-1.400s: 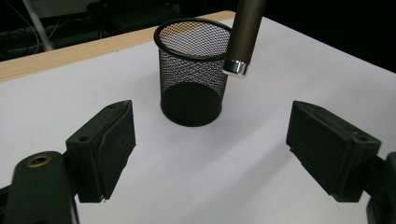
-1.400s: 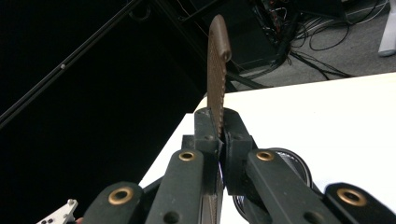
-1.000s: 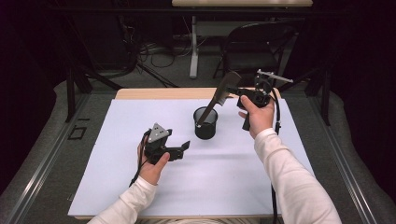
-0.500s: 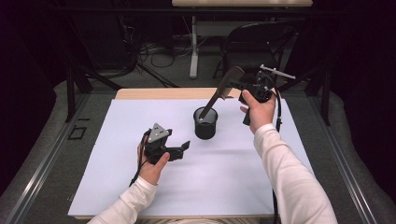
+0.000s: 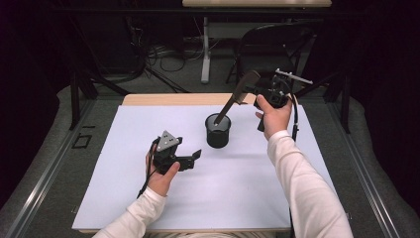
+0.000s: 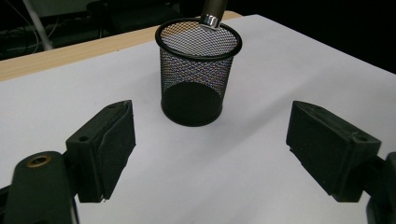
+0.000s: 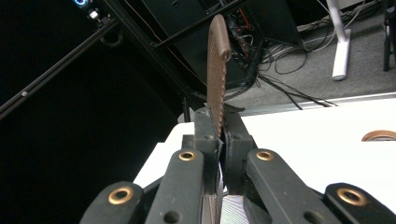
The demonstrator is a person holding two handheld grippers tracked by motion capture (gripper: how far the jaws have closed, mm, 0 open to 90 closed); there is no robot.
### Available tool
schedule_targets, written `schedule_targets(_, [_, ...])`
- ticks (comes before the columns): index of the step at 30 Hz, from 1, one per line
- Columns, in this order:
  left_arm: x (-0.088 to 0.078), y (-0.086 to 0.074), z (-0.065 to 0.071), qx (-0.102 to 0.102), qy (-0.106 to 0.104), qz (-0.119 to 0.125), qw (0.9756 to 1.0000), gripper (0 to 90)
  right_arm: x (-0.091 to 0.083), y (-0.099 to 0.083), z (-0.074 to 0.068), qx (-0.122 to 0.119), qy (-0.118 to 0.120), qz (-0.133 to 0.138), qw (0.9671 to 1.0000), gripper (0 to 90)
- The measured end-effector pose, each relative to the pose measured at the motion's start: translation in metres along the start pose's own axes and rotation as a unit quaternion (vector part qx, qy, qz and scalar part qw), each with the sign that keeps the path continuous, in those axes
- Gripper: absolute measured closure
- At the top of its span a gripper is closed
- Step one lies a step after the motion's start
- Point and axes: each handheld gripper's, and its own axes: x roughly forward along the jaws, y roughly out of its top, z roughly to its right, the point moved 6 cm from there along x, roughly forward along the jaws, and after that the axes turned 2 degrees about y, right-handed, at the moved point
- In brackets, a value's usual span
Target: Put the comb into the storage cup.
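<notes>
1. Your right gripper is clamped tight on the brown head of a spatula; in the right gripper view the jaws pinch the flat blade edge-on.
2. The spatula hangs slanted above the table, its handle tip just inside the rim of the mesh cup. The left gripper view shows that metal-capped tip at the cup's far rim.
3. Your left gripper rests low on the white mat, its jaws spread wide and holding nothing, aimed at the cup from near by.
4. The step in hand looks like dropping the spatula handle-first into the cup.
5. Next, lower the handle deeper and steepen it before letting go; released this shallow, it could tip the light cup.
</notes>
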Motion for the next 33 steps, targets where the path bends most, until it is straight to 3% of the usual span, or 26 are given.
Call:
schedule_targets(18, [0.000, 0.000, -0.001, -0.003, -0.002, 0.000, 1.0000, 16.1, 0.018, -0.011, 0.007, -0.008, -0.024, 0.005, 0.9997, 87.6])
schedule_targets(33, [-0.001, 0.000, -0.002, -0.004, -0.003, 0.001, 1.0000, 16.1, 0.033, -0.028, 0.014, -0.007, -0.036, -0.008, 0.9993, 87.6])
